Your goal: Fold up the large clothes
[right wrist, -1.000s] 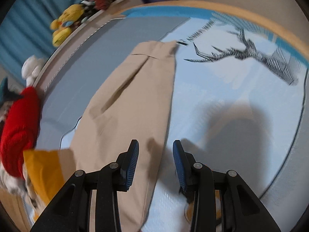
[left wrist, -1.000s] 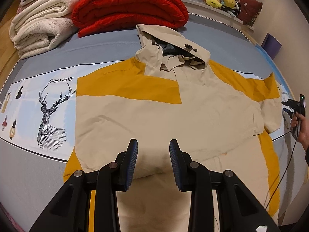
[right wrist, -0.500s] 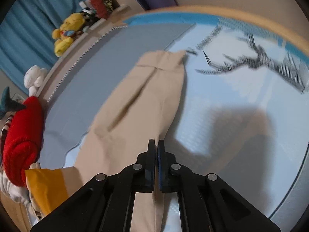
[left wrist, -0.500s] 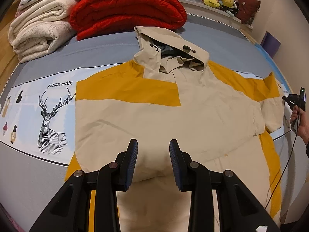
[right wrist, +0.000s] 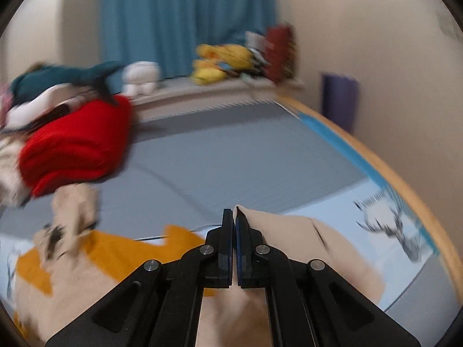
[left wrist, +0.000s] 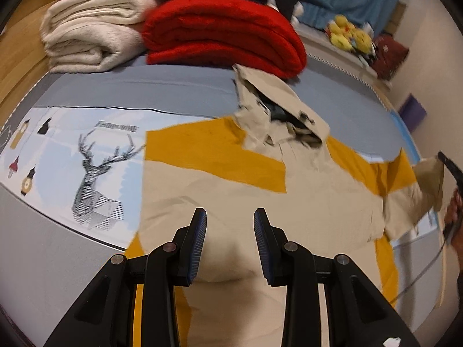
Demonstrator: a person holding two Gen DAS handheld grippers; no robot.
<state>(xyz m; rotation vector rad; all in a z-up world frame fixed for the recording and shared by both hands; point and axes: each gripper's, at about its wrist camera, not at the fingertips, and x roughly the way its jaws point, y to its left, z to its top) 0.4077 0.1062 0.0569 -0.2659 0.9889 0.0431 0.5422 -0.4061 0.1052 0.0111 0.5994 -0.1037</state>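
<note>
A beige and mustard hooded jacket (left wrist: 303,199) lies spread front-down on the bed, hood (left wrist: 277,112) toward the far side. My left gripper (left wrist: 230,225) is open and empty above the jacket's lower middle. My right gripper (right wrist: 234,222) is shut on the jacket's beige right sleeve (right wrist: 292,231) and holds it lifted off the bed. In the left wrist view the lifted sleeve (left wrist: 431,179) and the right gripper (left wrist: 451,170) show at the right edge.
A folded red blanket (left wrist: 225,31) and cream blankets (left wrist: 92,37) are stacked at the far side of the bed. A deer-print sheet (left wrist: 86,159) lies left of the jacket. Plush toys (right wrist: 222,60) sit on a ledge by the blue curtain.
My right gripper closed on the sleeve, then lifted it and swung it up toward the jacket body. My left gripper stayed open and moved slightly forward and left.
</note>
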